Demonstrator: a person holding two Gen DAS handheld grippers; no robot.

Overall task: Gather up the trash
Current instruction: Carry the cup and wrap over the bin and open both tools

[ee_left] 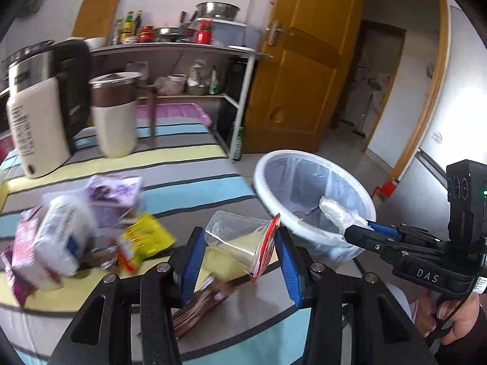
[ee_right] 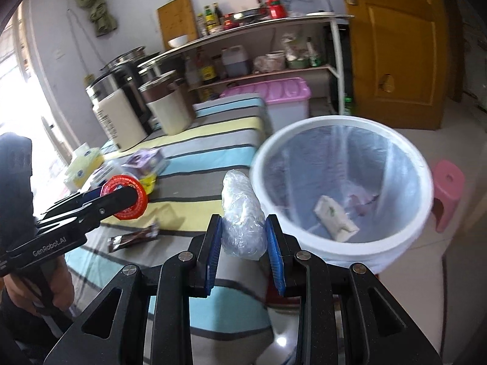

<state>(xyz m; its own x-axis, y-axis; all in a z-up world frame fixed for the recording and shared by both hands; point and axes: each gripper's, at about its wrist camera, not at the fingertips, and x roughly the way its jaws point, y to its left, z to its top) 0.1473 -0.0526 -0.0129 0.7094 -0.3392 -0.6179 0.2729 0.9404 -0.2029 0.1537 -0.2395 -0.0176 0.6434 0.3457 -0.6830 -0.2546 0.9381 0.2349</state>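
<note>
Carrying trash toward our white lined bin (ee_right: 344, 243), which holds some scraps, we grip a clear cup (ee_left: 240, 237) in the left gripper (ee_left: 240, 261) and crumpled plastic (ee_right: 242, 222) in the right gripper (ee_right: 245, 243); wrappers (ee_left: 76, 228) remain on the striped table (ee_left: 188, 182).

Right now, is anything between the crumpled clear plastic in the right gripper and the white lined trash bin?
Nothing visible. The crumpled clear plastic wad, held in the right gripper, sits just short of the white bin's rim; the bin mouth is open, with a folded white wrapper at the bottom.
</note>
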